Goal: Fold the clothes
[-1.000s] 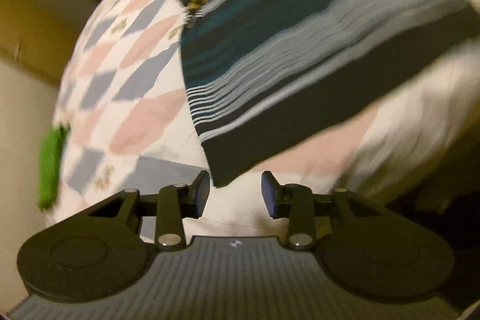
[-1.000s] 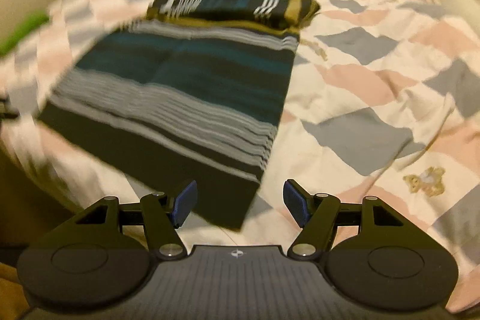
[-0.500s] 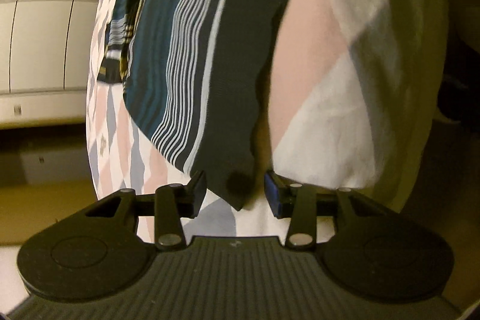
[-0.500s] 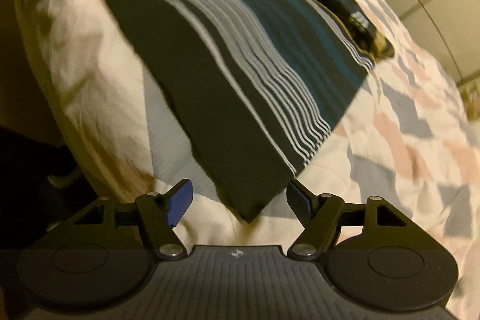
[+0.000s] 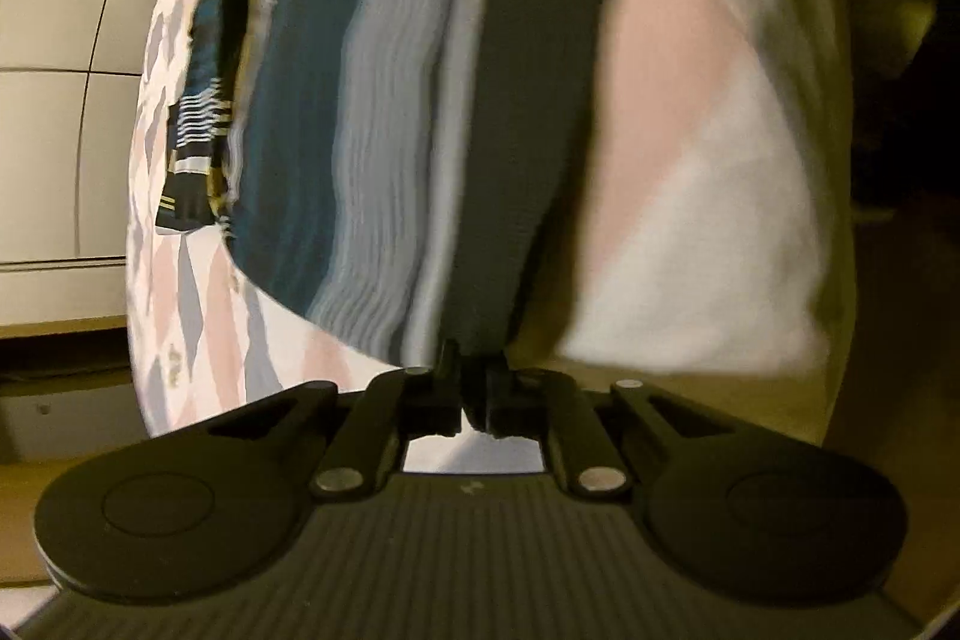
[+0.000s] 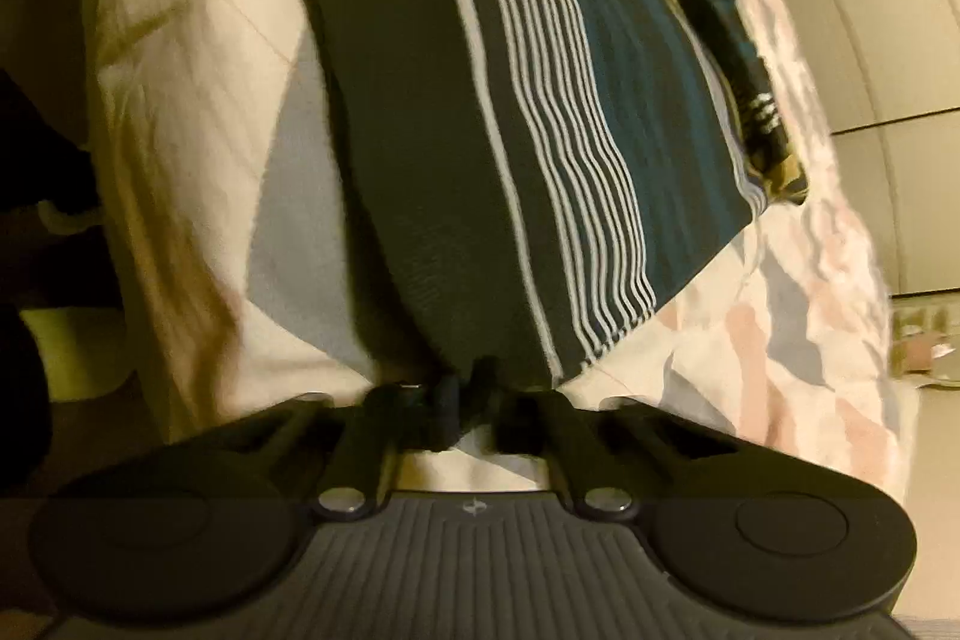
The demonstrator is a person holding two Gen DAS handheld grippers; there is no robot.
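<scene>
The striped garment [image 5: 414,112] [image 6: 480,112] lies spread on the bed's patchwork quilt [image 5: 690,220] [image 6: 780,340], dark with white and teal stripes. The left gripper [image 5: 474,394] has its fingers clenched on one near corner of the dark hem. The right gripper [image 6: 471,400] likewise pinches the other near corner. Both corners sit at the quilt's edge. The left view is blurred.

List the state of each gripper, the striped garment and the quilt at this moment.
left gripper: shut on a near corner of the striped garment.
right gripper: shut on the other near corner.
striped garment: spread flat on the quilt, far end folded or bunched, near corners pinched.
quilt: spread over the bed, wrinkled, draping over the near edge.
</scene>
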